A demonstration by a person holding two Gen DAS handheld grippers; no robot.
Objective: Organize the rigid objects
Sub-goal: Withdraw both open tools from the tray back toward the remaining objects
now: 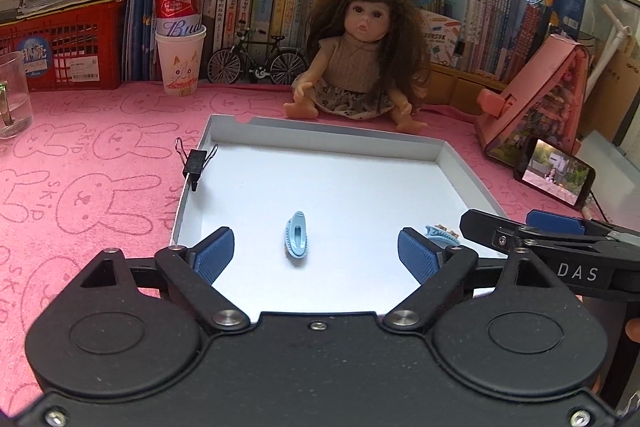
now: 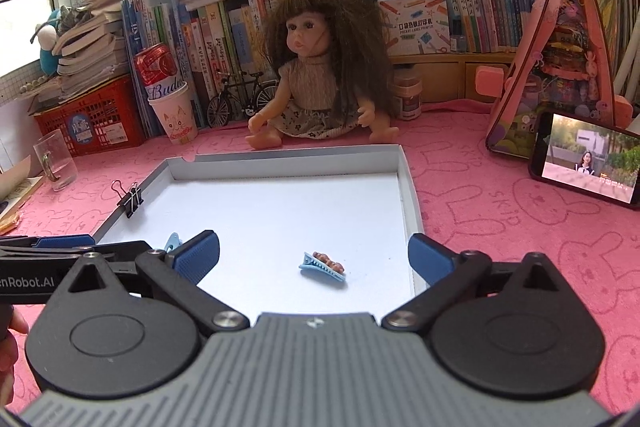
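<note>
A shallow white box lid point(image 1: 320, 131) point(image 2: 408, 179) lies on the pink cloth. A plain light-blue hair clip point(image 1: 296, 240) lies inside it, just ahead of my open, empty left gripper point(image 1: 316, 255). A second blue hair clip with a brown ornament point(image 2: 322, 264) lies inside, between the fingers of my open, empty right gripper point(image 2: 314, 259); in the left wrist view this clip point(image 1: 440, 231) is partly hidden by the right finger. The plain clip point(image 2: 173, 242) peeks out behind my right gripper's left finger. A black binder clip point(image 1: 195, 163) point(image 2: 131, 202) grips the lid's left wall.
A doll point(image 1: 356, 51) point(image 2: 316, 75) sits behind the lid. A paper cup with a red can point(image 1: 180, 39) point(image 2: 168, 99), a toy bicycle point(image 1: 256, 61), a glass mug point(image 1: 12, 95) point(image 2: 56, 159), a phone point(image 1: 554, 173) point(image 2: 586, 157), a pink case point(image 1: 532, 95) and books surround it.
</note>
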